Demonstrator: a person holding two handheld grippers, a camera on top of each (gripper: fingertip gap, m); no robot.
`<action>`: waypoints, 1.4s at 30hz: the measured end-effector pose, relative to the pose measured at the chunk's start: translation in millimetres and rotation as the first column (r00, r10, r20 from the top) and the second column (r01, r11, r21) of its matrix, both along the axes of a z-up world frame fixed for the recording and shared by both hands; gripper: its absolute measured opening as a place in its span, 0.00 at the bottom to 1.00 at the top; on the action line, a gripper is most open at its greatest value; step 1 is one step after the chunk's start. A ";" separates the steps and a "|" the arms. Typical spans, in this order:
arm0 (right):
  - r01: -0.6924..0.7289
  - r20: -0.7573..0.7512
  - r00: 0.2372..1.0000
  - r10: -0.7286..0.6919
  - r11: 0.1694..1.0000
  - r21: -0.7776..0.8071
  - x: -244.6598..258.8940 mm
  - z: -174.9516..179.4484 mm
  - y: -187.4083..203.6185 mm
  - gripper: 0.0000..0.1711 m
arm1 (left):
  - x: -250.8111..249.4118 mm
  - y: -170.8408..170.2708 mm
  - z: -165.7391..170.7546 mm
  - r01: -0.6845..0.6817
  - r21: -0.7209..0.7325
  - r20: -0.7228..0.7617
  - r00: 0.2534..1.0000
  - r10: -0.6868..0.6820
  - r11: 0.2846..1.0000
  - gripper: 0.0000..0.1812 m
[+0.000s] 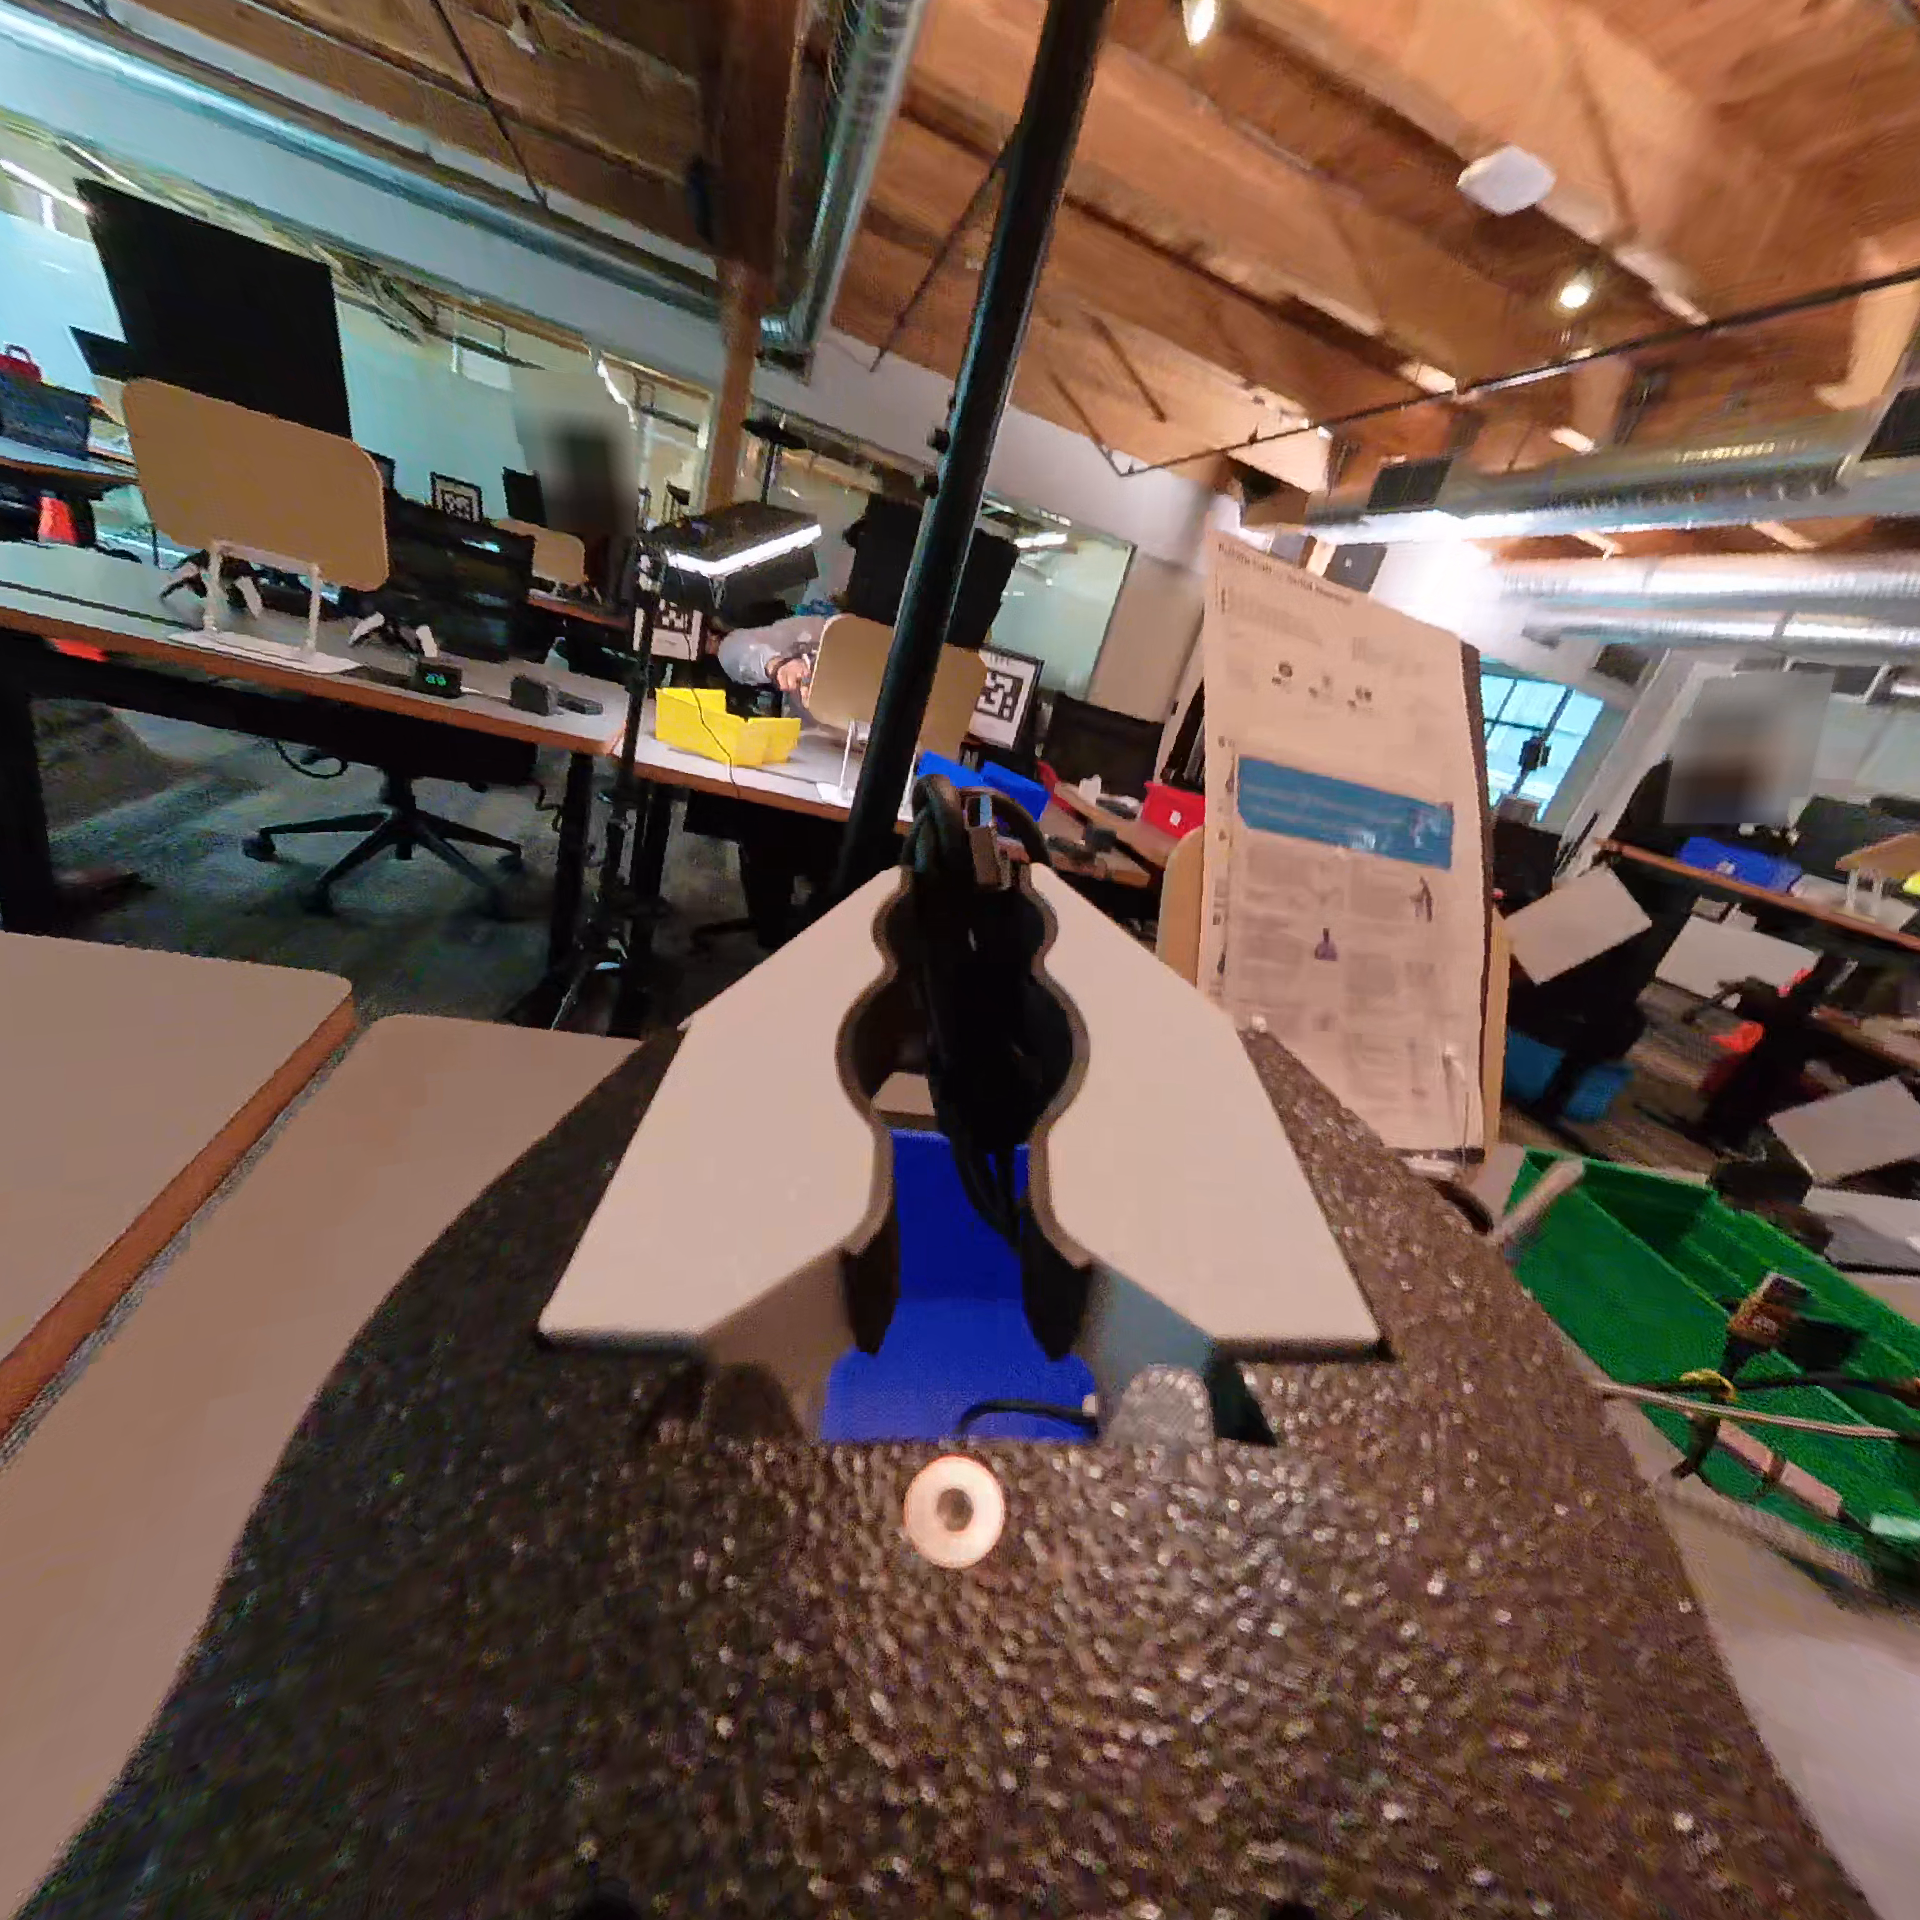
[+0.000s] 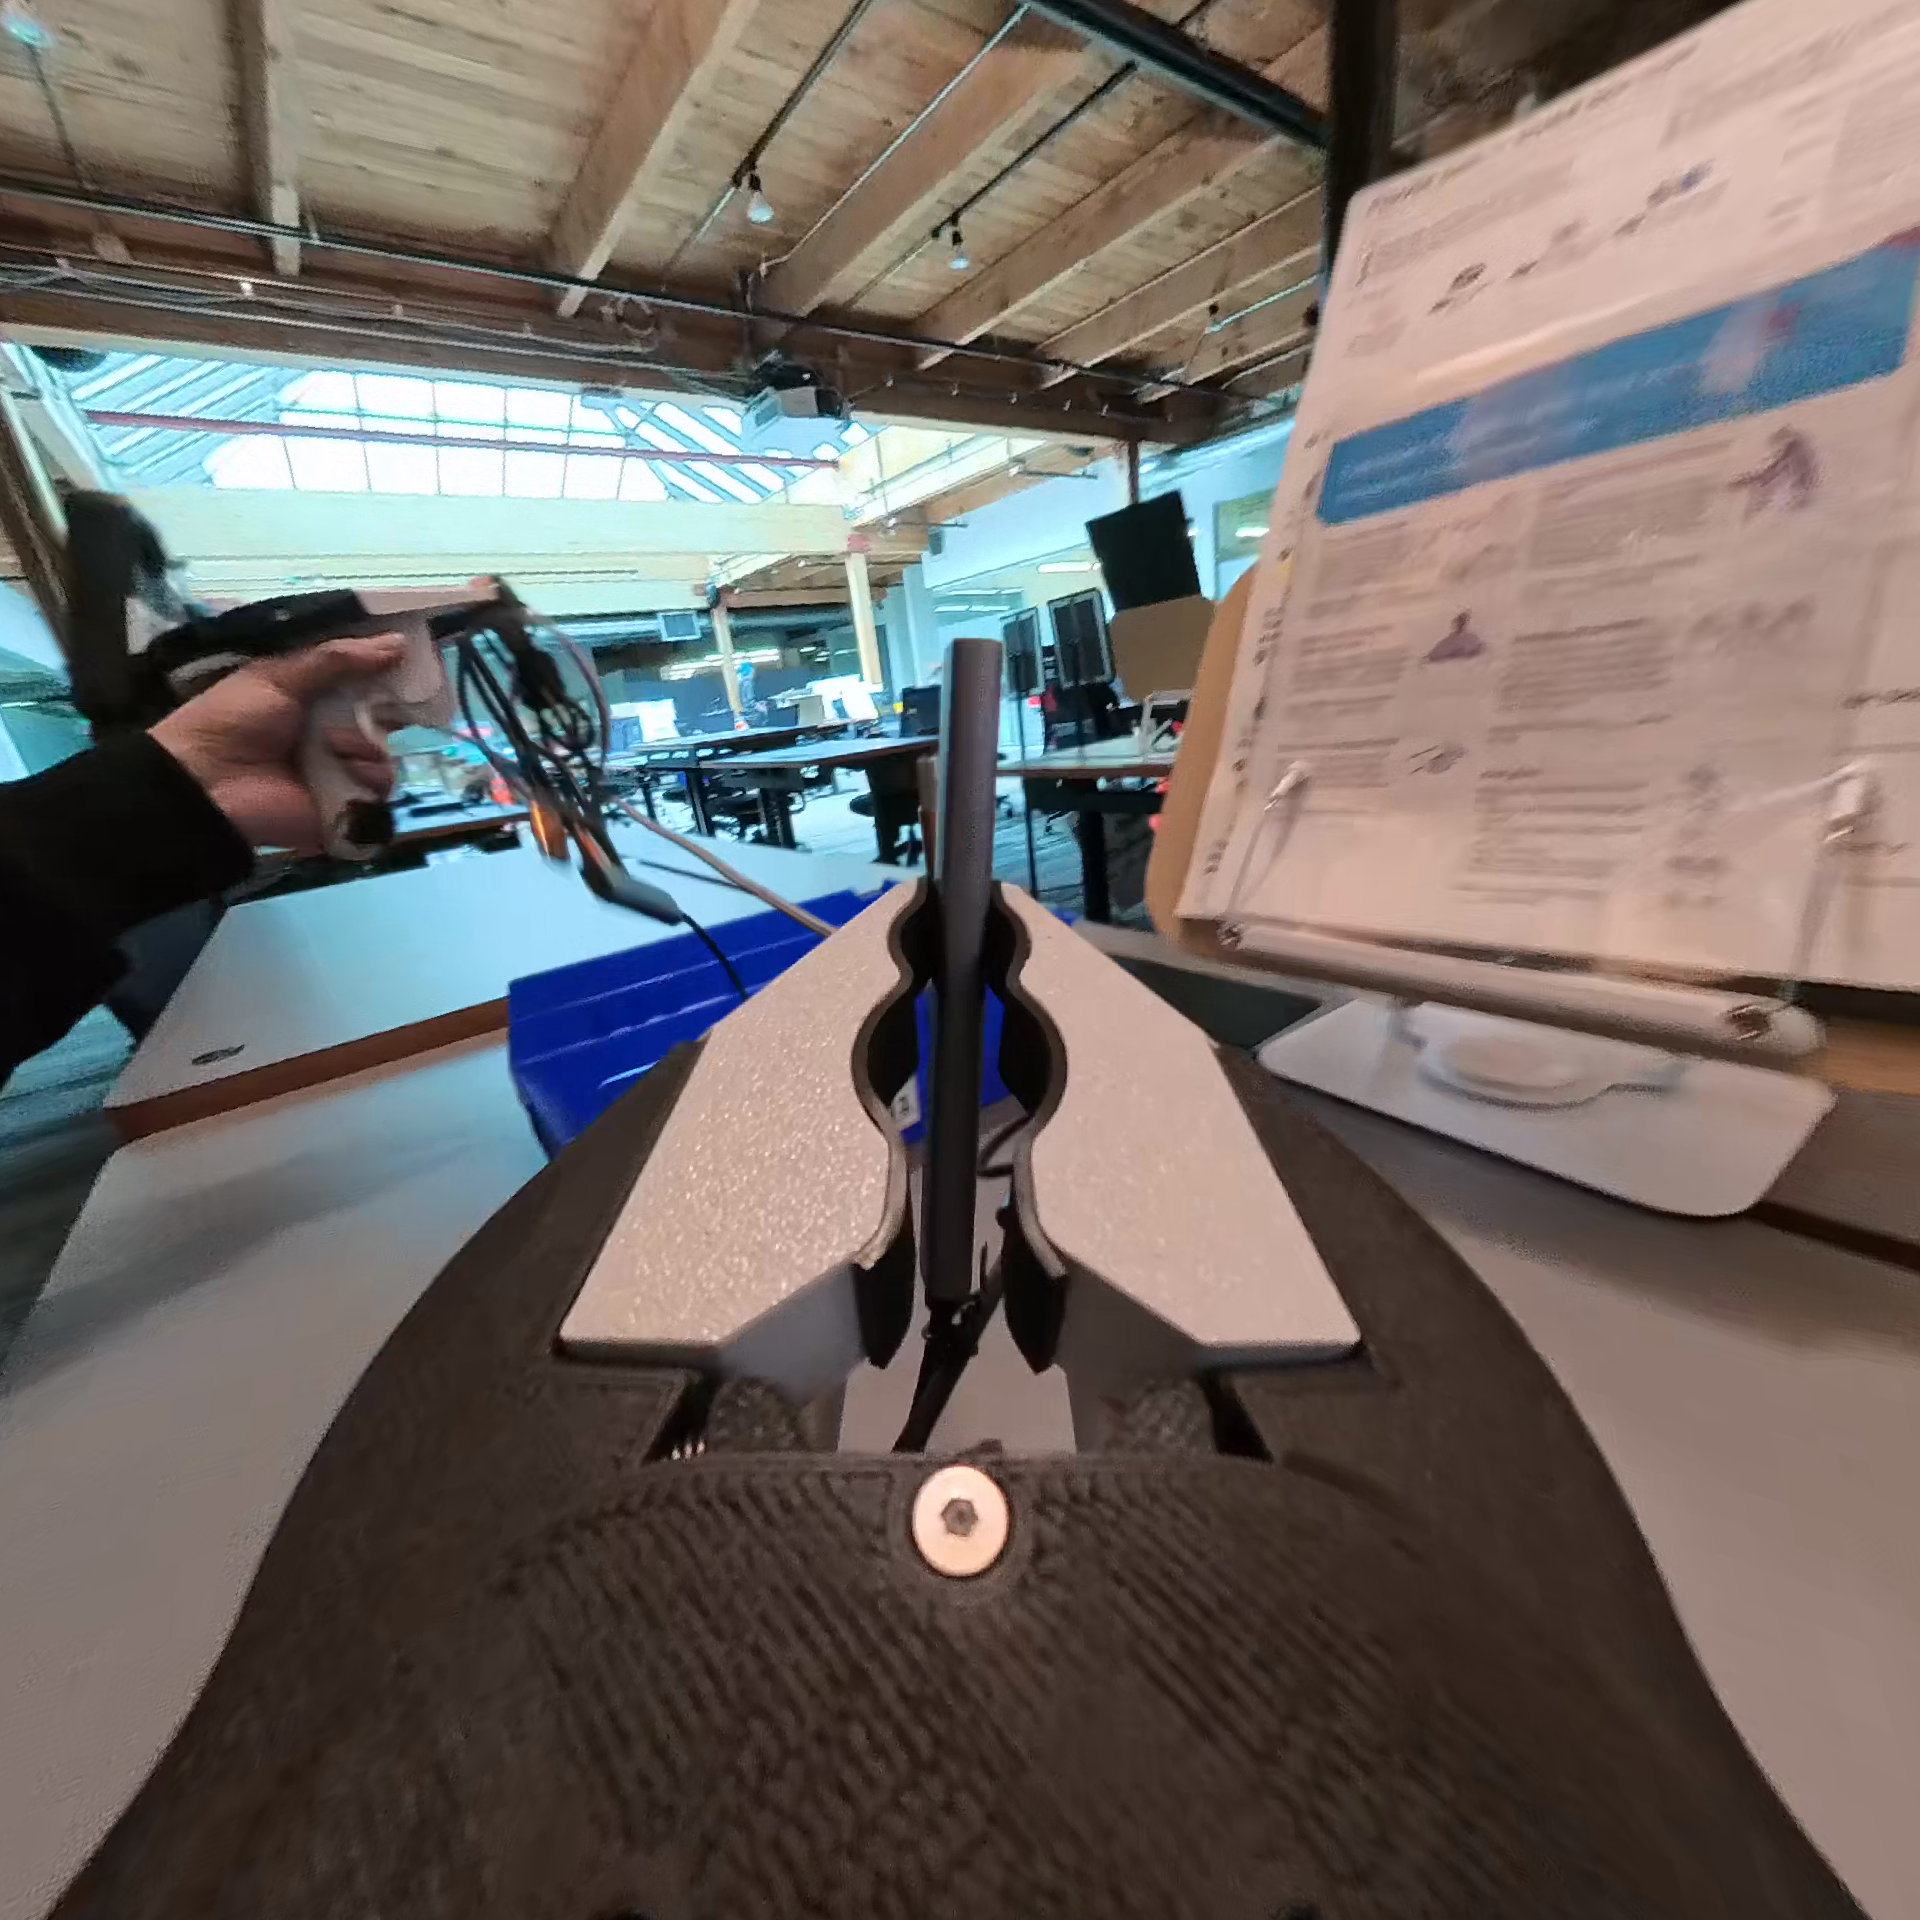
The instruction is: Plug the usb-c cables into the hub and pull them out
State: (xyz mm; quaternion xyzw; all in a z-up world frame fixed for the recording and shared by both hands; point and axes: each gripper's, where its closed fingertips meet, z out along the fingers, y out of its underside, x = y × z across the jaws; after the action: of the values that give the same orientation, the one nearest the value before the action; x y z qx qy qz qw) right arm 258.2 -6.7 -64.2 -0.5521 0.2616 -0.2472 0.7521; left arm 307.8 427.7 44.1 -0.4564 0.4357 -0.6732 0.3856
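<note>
Grey tabletop (image 2: 260, 1195) in a wood-ceilinged office; left gripper (image 1: 961, 914) jaws clamp cables (image 1: 977, 1039), right gripper (image 2: 961, 935) jaws clamp the hub (image 2: 961, 935) above a blue bin (image 2: 644, 997)

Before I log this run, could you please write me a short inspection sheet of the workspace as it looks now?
Surface: pale table with a wood edge, mostly bare where it shows.
Job's things: hub, a dark slim bar, upright in the right gripper; cable bundle in the left gripper.
Clutter: blue bin beneath the grippers; green bin with wired parts off to the right.
Grippers: both shut on their loads and raised above the table; a hand holds the left one.
Cables: black leads dangle from the left gripper, one trailing into the blue bin; none seen plugged into the hub.
Surroundings: open office with desks and chairs; an instruction sheet on a stand close at right.
</note>
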 end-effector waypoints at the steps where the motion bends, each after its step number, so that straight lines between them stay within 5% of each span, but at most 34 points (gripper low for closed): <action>1: 0.014 0.016 1.000 -0.014 1.000 0.007 2.0 10.0 -11.5 0.05 | -4.7 3.9 10.2 0.006 -0.010 0.021 1.000 -0.006 1.000 0.09; 10: -0.072 0.136 0.989 0.063 0.996 0.059 -20.8 82.4 -41.5 0.04 | -33.0 5.7 79.2 0.127 -0.185 0.163 0.982 -0.097 0.975 0.09; 20: -0.072 0.347 0.936 0.053 0.997 0.042 -66.8 186.0 -47.5 0.04 | -98.9 -48.8 194.6 0.148 0.025 0.478 0.867 -0.142 0.989 0.09; 27: -0.071 0.386 0.918 0.093 0.995 -0.070 -85.9 209.5 -36.9 0.04 | -143.0 -127.1 240.7 0.420 0.200 0.455 0.760 -0.464 0.885 0.08; 33: -0.101 0.324 0.932 0.161 0.975 -0.196 -90.6 193.1 -7.0 0.05 | -152.9 -193.6 186.2 0.631 0.359 0.222 0.658 -0.720 0.688 0.09; 37: -0.122 0.261 0.945 0.197 0.953 -0.277 -88.3 179.2 20.5 0.04 | -160.3 -243.0 105.3 0.749 0.435 -0.004 0.558 -0.830 0.501 0.09; 42: -0.119 0.160 0.969 0.189 0.922 -0.368 -74.7 159.0 49.4 0.04 | -162.9 -299.2 -8.8 0.740 0.579 -0.252 0.561 -0.788 0.342 0.09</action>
State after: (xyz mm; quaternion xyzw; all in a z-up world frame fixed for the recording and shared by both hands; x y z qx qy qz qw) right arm 183.5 42.7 94.8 -0.6713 0.0942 -0.2825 0.6787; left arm 144.9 128.5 35.3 -0.0174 0.7799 -0.6025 0.1689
